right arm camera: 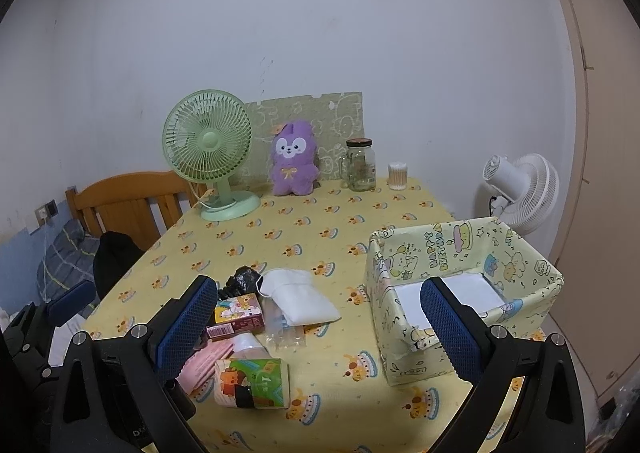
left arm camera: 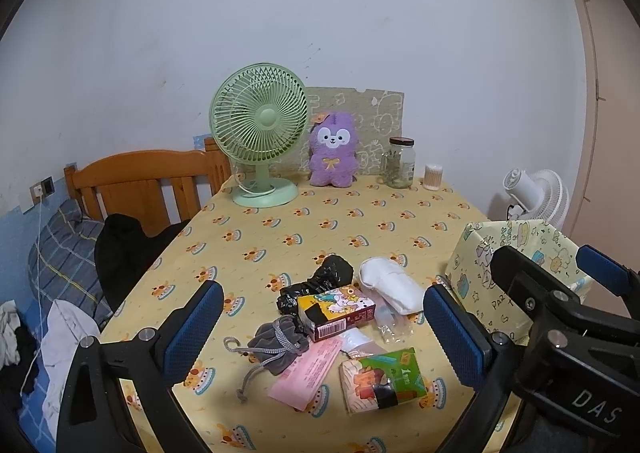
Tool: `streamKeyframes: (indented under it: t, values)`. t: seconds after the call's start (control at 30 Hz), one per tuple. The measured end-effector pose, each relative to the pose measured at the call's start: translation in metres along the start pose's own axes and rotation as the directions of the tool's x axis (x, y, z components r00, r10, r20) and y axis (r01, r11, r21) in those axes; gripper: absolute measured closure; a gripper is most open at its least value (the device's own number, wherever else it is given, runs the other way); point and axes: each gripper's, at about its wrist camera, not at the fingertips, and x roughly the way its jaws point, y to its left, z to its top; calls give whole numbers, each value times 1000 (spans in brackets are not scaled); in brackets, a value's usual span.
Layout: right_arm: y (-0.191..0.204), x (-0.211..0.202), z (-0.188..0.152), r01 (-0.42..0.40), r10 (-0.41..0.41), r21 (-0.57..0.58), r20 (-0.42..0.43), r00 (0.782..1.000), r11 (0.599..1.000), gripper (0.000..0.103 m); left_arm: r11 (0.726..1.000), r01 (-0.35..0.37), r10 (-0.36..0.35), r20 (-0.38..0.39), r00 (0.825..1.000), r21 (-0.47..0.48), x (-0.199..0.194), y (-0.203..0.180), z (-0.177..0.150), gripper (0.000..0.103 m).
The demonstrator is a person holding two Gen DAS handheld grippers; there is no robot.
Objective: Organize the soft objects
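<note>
Both grippers hover over the yellow tablecloth (left arm camera: 328, 221), left gripper (left arm camera: 320, 329) and right gripper (right arm camera: 320, 325) with jaws spread wide, holding nothing. Grey drawstring pouch (left arm camera: 280, 341), tissue packs (right arm camera: 252, 381) and white pad (right arm camera: 300, 301) lie clustered left of the patterned box (right arm camera: 472, 253).

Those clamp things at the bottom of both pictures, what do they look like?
Each hand-held gripper, left and right, has a black frame with silver screws and two fingers faced with textured blue pads. White letters "DAS" mark the right one's body.
</note>
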Motion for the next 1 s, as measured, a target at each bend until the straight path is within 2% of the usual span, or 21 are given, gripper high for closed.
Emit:
streamKeyframes:
  t: [0.37,1.0]
  values:
    - [18,14,-11,-25,24,-20,-31,999,1000,0,1000,-6,6,-14,1000,13,6,10,-14,3]
    - [50,56,-47,-44,39,-43,-111,993,998,1,999,-25,28,-133,991,20,44,40,-45,3]
